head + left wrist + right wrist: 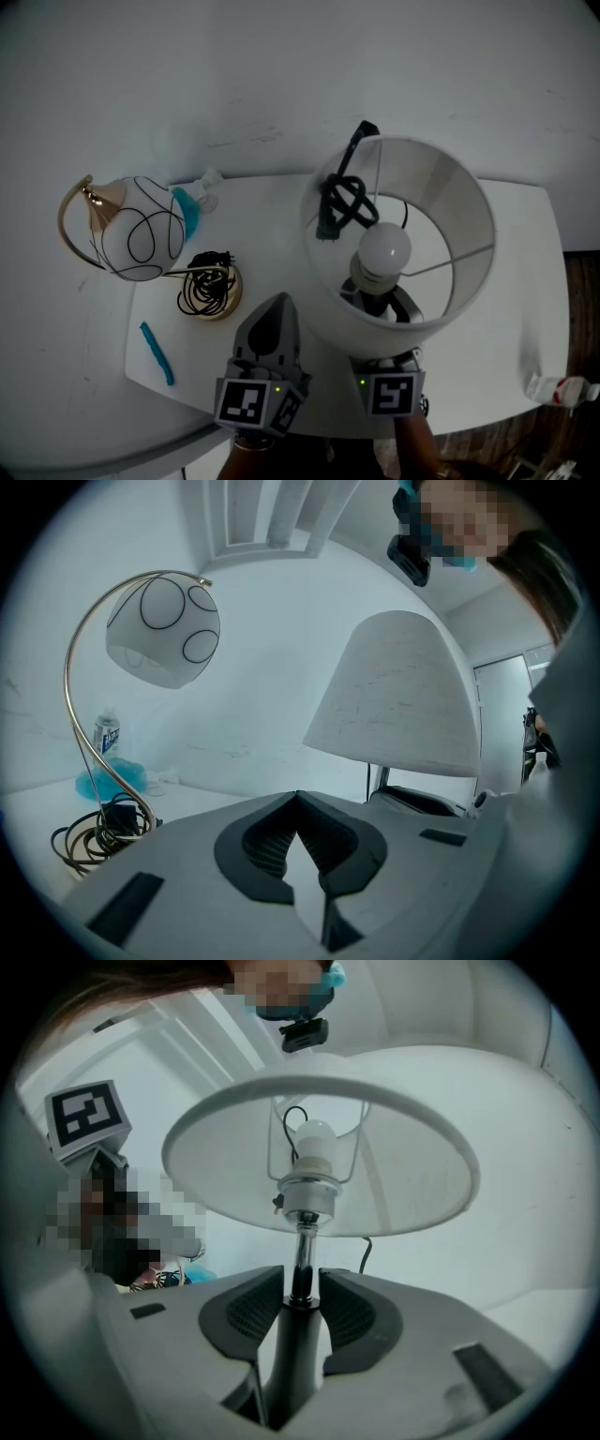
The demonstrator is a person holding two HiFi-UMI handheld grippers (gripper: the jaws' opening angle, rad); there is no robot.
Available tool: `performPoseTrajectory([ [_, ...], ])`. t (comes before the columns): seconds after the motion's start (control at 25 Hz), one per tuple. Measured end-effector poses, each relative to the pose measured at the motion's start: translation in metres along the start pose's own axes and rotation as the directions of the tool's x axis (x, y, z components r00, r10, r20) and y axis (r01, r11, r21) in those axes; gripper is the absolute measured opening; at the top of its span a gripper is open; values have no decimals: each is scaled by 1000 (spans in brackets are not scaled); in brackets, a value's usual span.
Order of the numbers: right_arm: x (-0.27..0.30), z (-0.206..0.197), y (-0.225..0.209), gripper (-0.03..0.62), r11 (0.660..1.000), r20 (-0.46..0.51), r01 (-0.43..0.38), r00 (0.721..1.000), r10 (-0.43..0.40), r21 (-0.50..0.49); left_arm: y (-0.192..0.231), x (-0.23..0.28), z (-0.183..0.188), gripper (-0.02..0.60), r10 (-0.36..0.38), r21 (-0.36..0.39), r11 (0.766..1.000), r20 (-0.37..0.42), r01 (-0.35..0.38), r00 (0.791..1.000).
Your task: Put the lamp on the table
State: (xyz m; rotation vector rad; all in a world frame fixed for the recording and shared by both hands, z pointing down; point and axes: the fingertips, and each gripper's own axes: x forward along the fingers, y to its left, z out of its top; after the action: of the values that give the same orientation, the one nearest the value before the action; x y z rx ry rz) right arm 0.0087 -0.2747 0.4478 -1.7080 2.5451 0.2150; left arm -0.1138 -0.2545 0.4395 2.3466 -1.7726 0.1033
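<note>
Left end of the white glossy table (525, 281): gold arc lamp with a white globe shade lined in black (141, 242), with its black coiled cord (204, 286) on the round base. Teal cloth (187, 214) and clear water bottle (107, 733) at the rear-left corner, blue strip (157, 353) near the front-left corner. None of it is in play.

Left gripper (298, 808): jaws together, nothing in them. It sits over the front edge, just left of the task lamp.

White drum-shade lamp with a bare bulb (464, 211) stands upright on the table, middle-to-right, near the front edge. Its black power cord (342, 202) is draped over the shade's rear-left rim. Long axis is vertical.

Right gripper (300, 1283) reaches in under the shade from the front edge. Jaws are apart with the chrome stem (300, 1258) between them, and I don't see the pads pressing on it. It's the nearer hand.

My read: the lamp is placed. The next move is to back the right gripper straight out toward the front edge along the jaw line. Any sideways drift could nudge the stem and tip the lamp.

Room: pale wall behind, dark wood floor past the right edge, small white bottle with a red band (561, 389) down there.
</note>
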Motion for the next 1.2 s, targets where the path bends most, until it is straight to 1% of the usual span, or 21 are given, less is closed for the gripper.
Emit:
performPoseTrajectory([
  [0.32, -9, -4, -1, 124, 1000, -19, -5, 1000, 5, 0, -5, -6, -3, -5, 2, -5, 1000, 11, -2, 1000],
  [0.48, -14, -6, -2, 124, 1000, -32, -8, 999, 8, 2, -9, -9, -8, -5, 4, -11, 1000, -4, -4, 1000],
  [0.76, -22, -7, -5, 123, 1000, -36, -5, 999, 6, 6, -16, -13, -11, -5, 1, -17, 1000, 3, -1, 1000],
  [1.2, -40, -15, -13, 117, 1000, -74, -4, 997, 4, 4, -29, -20, -19, -5, 8, -21, 1000, -9, -8, 1000],
])
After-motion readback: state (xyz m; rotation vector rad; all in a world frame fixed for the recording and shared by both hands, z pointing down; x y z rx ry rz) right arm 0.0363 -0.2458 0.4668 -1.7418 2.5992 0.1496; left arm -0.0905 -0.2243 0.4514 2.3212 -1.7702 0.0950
